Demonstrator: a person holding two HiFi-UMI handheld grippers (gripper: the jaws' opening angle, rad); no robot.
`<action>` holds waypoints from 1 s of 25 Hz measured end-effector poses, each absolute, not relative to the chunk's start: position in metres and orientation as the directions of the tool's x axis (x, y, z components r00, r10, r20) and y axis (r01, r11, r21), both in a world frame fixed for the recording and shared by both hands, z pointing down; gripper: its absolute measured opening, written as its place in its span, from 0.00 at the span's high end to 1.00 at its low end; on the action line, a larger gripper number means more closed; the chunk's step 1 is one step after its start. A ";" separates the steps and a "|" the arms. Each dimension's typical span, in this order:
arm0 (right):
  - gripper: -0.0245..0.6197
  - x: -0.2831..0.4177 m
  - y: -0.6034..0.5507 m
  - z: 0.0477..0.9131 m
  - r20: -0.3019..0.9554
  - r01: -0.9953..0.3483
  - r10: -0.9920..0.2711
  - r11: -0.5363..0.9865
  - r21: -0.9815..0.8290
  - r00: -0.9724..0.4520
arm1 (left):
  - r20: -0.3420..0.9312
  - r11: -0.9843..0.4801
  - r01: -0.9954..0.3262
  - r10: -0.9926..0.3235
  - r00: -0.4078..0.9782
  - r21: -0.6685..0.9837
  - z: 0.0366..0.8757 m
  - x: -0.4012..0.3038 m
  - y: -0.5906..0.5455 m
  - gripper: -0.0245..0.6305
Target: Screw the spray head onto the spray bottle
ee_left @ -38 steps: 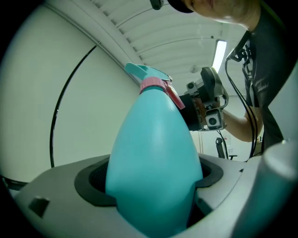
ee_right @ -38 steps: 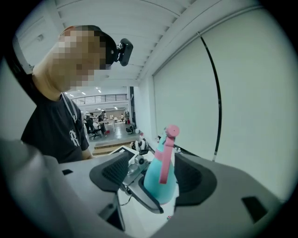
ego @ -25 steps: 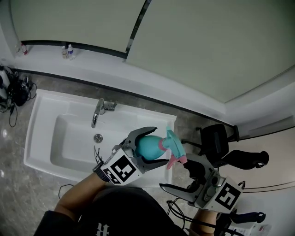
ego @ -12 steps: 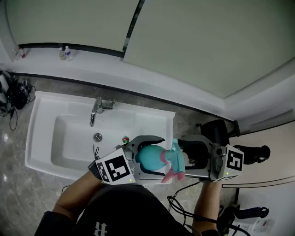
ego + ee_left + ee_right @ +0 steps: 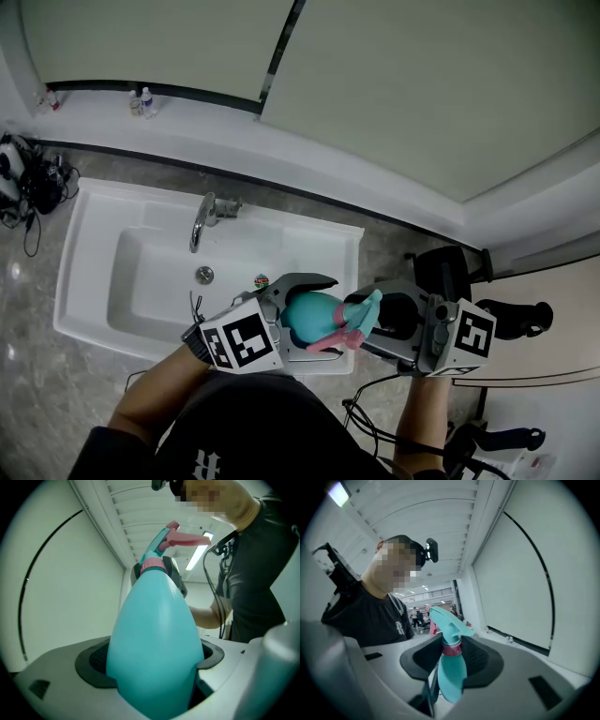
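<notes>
- Grey stone tabletop (image 5: pixel 37 375) with white sink (image 5: pixel 94 202) and faucet (image 5: pixel 202 220) set in it, far left
- Left hand-held gripper (image 5: pixel 314 317) pinching teal spray bottle (image 5: pixel 305 317) round its body, held above sink's near right corner
- Right hand-held gripper (image 5: pixel 364 323) jaws closing on spray head (image 5: pixel 366 309), pads against its pink collar (image 5: pixel 451 648)
- Spray head sits on bottle neck, nozzle pointing right

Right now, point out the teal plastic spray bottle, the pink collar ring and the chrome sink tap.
teal plastic spray bottle (image 5: pixel 154 648): left gripper view, mid body.
pink collar ring (image 5: pixel 451 649): right gripper view, ring's front.
chrome sink tap (image 5: pixel 200 223): head view, curved spout.
</notes>
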State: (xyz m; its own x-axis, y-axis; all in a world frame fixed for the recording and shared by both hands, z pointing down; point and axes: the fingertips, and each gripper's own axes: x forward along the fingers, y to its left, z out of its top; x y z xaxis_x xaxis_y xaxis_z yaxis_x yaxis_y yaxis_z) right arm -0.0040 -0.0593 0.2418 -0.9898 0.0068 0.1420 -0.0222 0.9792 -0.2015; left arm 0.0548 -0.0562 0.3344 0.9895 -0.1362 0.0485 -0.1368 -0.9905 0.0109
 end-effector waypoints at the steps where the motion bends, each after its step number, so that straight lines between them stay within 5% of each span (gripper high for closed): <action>1: 0.75 -0.003 -0.067 0.246 0.176 -0.098 -0.062 0.974 -0.205 -0.982 | 0.073 -0.982 -0.189 -0.188 0.979 0.007 0.339 0.053 -0.065 0.27; 6: 0.76 0.001 -0.105 0.266 0.253 -0.463 -0.402 0.844 -0.272 -0.880 | 0.201 -0.856 -0.512 -0.514 0.834 -0.068 0.362 0.038 -0.112 0.27; 9: 0.75 0.004 -0.117 0.275 0.278 -0.592 -0.525 0.748 -0.301 -0.804 | 0.238 -0.798 -0.597 -0.596 0.767 -0.075 0.373 0.035 -0.123 0.27; 18: 0.75 0.025 -0.097 0.246 0.116 -0.446 -0.435 0.823 -0.353 -0.893 | 0.125 -0.920 -0.385 -0.374 0.919 0.073 0.352 0.036 -0.107 0.27; 25: 0.75 0.004 -0.098 0.255 0.151 -0.390 -0.361 0.875 -0.287 -0.921 | 0.145 -0.934 -0.354 -0.344 0.928 0.053 0.349 0.042 -0.103 0.27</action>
State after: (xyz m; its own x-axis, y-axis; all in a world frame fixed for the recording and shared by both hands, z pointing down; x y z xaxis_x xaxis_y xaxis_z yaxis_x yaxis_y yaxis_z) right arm 0.0041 -0.0980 0.2550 -0.9205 -0.3605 0.1505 -0.3896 0.8752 -0.2868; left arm 0.0425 -0.1031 0.3494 0.9278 -0.3439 0.1450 -0.3544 -0.9336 0.0534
